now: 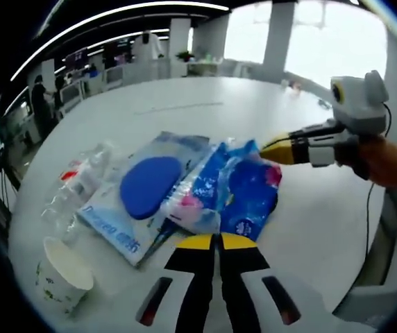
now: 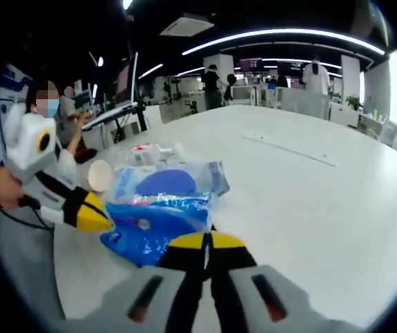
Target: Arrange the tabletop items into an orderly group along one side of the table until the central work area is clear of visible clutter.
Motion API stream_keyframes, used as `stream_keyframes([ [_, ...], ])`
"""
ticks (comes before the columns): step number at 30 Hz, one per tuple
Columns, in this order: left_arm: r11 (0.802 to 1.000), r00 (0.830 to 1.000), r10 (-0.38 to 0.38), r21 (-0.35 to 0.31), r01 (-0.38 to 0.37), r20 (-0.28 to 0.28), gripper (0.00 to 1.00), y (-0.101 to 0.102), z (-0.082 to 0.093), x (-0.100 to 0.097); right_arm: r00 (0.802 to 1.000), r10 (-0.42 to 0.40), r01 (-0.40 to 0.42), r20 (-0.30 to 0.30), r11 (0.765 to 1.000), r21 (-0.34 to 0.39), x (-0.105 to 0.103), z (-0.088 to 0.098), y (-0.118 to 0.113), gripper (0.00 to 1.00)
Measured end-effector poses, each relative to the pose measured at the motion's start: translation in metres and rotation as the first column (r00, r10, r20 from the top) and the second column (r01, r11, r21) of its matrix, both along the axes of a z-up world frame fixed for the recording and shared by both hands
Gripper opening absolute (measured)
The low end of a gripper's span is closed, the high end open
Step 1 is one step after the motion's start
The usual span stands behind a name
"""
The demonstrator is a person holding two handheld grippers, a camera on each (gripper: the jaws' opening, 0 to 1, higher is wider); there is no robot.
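our left gripper point(image 1: 217, 241) fingers together at blue pack point(image 1: 243, 191) edge | right gripper point(image 2: 205, 243) fingers together, touching same pack, likely nudging it | pouch point(image 1: 143, 191), bottle point(image 1: 80, 187), cup point(image 1: 63, 274) clustered beside on counter point(image 1: 184, 104)

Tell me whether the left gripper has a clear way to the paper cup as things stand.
Probably yes. The paper cup stands upright at the table edge, beside the clear plastic bottle, with bare table between it and the left gripper. Its jaws look shut and would need to open first.
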State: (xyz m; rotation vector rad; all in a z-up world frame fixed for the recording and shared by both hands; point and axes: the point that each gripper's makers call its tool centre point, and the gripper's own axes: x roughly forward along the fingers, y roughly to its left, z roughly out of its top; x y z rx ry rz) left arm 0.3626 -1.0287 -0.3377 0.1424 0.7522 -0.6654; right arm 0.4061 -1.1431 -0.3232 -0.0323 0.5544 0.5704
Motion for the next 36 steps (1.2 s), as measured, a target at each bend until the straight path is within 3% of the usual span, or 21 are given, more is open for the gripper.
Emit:
stream_keyframes([
  [20, 0.998, 0.998, -0.054, -0.02, 0.055, 0.037, 0.0, -0.007, 0.024, 0.002, 0.997, -0.061, 0.058, 0.049, 0.997, 0.047, -0.01, 0.037, -0.009, 0.0],
  [36, 0.984, 0.981, -0.172, -0.019, 0.174, 0.091, 0.0, -0.027, 0.055, 0.012, 0.982, -0.161, 0.154, 0.103, 0.985, 0.075, -0.019, 0.07, -0.032, 0.0],
])
